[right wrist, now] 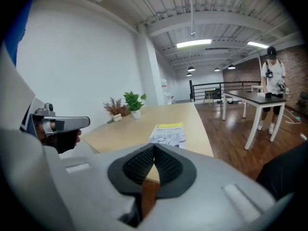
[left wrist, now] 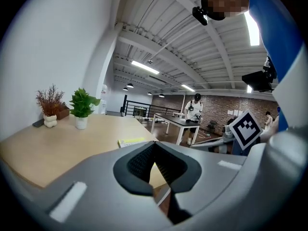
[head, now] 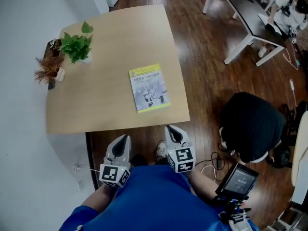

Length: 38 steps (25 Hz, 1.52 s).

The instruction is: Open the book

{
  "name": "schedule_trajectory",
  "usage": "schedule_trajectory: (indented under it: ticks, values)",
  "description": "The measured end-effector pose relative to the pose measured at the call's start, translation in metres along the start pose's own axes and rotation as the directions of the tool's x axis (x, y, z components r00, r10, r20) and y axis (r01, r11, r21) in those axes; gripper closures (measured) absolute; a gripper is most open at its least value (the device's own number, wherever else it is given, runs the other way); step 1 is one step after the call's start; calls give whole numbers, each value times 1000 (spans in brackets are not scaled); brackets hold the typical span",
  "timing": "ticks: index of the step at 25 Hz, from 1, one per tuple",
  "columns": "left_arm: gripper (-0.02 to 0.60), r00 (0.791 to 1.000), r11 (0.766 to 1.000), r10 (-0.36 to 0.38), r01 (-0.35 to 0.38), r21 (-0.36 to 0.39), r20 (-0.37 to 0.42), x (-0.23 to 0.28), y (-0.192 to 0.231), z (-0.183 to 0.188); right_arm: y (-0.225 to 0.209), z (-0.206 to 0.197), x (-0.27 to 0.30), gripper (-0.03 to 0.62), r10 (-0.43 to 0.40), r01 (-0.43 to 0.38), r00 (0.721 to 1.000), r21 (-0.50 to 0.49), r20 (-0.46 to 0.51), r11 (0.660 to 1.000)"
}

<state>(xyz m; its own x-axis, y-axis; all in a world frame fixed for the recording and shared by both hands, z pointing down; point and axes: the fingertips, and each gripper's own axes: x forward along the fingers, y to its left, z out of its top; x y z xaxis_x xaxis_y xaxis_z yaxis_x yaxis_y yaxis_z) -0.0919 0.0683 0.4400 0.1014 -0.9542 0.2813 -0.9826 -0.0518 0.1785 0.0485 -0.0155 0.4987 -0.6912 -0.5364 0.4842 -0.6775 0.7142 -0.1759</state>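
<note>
The book (head: 149,88) lies shut and flat near the worktop's (head: 110,57) 5 o'clock edge, and the left hand-held gripper (head: 125,137) and right hand-held gripper (head: 171,129), both clenched on nothing, hang at 6 o'clock, so they should reach in slowly and peel up just its top.
</note>
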Motion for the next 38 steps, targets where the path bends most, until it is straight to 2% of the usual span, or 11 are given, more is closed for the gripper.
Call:
schedule_trajectory:
  ticks: [6, 14, 18, 22, 25, 27, 28, 32, 38]
  values:
    - [575, 1000, 1000, -12, 12, -14, -14, 37, 39, 4, -29, -2, 48, 592, -55, 62, 995, 82, -87, 995]
    - [575, 987, 988, -151, 150, -28, -49, 73, 88, 5, -45, -10, 88, 591, -205, 231, 965, 157, -166, 960]
    - [575, 975, 977, -210, 208, -33, -66, 86, 97, 3, -46, -13, 100, 591, -237, 268, 952, 157, -196, 950]
    - [575, 962, 967, -254, 252, -39, -94, 101, 92, 3, -54, -14, 108, 589, -223, 261, 946, 141, -234, 955]
    - [575, 959, 967, -254, 251, -39, -123, 117, 87, 3, -70, -18, 119, 577, -198, 241, 943, 140, -266, 960]
    - [575, 959, 970, -241, 238, -38, -148, 128, 85, -1, -81, -26, 127, 473, -154, 212, 940, 166, -304, 963]
    - [575, 959, 972, -235, 232, -39, -162, 133, 85, -4, -85, -31, 131, 465, -134, 199, 936, 177, -326, 964]
    - [575, 954, 977, -213, 209, -41, -209, 154, 79, -9, -99, -47, 145, 465, -71, 158, 912, 185, -403, 970]
    - [575, 946, 981, -192, 192, -24, -263, 182, 70, -16, -107, -52, 164, 465, -13, 105, 899, 186, -438, 977]
